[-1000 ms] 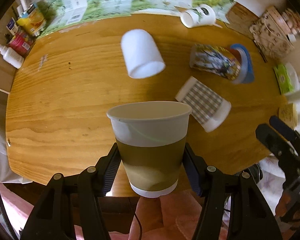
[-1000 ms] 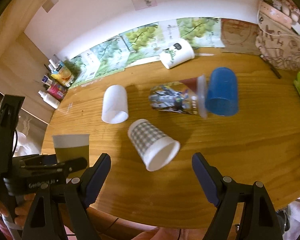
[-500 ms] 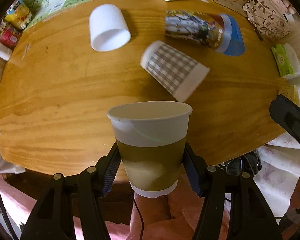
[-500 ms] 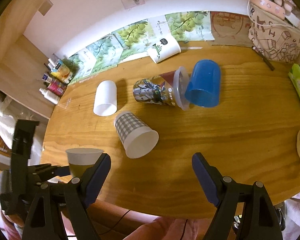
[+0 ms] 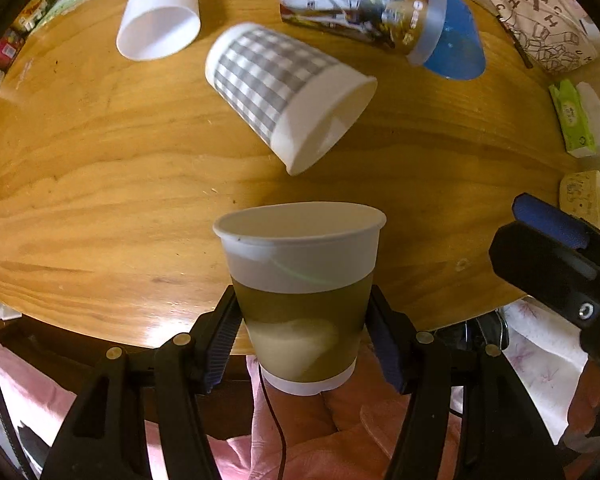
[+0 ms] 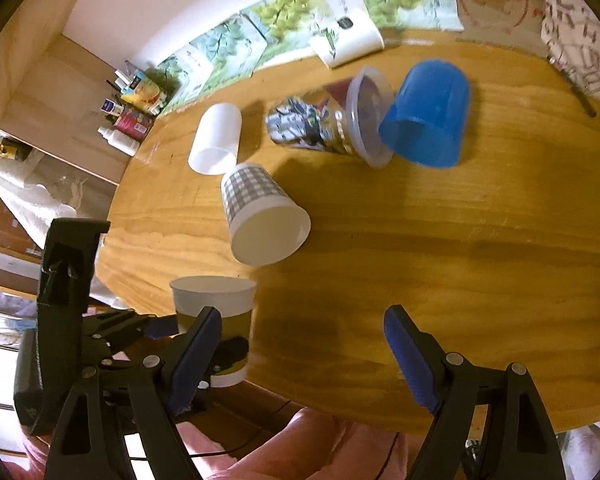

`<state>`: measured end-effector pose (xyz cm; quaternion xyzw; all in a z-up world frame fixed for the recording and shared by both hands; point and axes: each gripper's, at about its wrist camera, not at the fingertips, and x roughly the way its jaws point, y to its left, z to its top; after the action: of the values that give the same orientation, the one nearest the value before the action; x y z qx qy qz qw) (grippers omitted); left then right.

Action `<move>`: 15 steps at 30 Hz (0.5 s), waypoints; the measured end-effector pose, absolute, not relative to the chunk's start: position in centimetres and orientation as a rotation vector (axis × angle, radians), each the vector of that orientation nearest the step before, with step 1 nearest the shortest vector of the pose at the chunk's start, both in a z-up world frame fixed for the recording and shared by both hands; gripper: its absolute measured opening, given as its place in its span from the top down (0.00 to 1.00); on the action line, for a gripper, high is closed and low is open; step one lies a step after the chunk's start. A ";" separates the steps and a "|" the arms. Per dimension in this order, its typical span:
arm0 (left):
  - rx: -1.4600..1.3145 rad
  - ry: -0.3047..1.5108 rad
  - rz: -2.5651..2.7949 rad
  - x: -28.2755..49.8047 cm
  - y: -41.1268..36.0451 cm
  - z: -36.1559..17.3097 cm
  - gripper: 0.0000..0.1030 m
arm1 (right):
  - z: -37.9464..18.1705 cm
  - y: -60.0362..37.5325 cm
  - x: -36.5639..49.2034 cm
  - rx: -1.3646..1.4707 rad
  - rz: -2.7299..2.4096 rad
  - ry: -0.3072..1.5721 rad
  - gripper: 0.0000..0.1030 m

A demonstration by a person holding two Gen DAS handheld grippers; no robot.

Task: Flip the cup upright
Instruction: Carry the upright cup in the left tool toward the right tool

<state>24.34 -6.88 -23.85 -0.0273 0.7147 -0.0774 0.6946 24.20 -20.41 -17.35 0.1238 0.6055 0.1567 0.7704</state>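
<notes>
Claw (image 5: pixel 302 340) grips upright cup (image 5: pixel 300 280)

Olive-banded white paper cup (image 5: pixel 300 292), upright, at table edge (image 5: pixel 100 300).

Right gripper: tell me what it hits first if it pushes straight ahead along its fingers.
Probably bare table. The right gripper is open and empty, and the line between its fingers crosses plain wood. The checked paper cup lies on its side just left of that line, though depth is hard to judge.
</notes>
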 end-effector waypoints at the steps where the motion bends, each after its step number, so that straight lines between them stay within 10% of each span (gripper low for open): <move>1: -0.066 1.599 -0.171 24.3 -7.0 -24.1 0.36 | -17.7 -20.6 24.4 0.283 0.349 1.324 0.19; 15: -0.083 1.620 -0.118 24.8 -8.8 -25.9 0.35 | -20.7 -21.8 26.1 0.433 0.464 1.430 0.19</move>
<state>24.84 -8.80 -25.93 -0.0373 0.7236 -0.0528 0.6872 26.11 -21.78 -20.74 0.1952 0.6443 0.2089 0.7093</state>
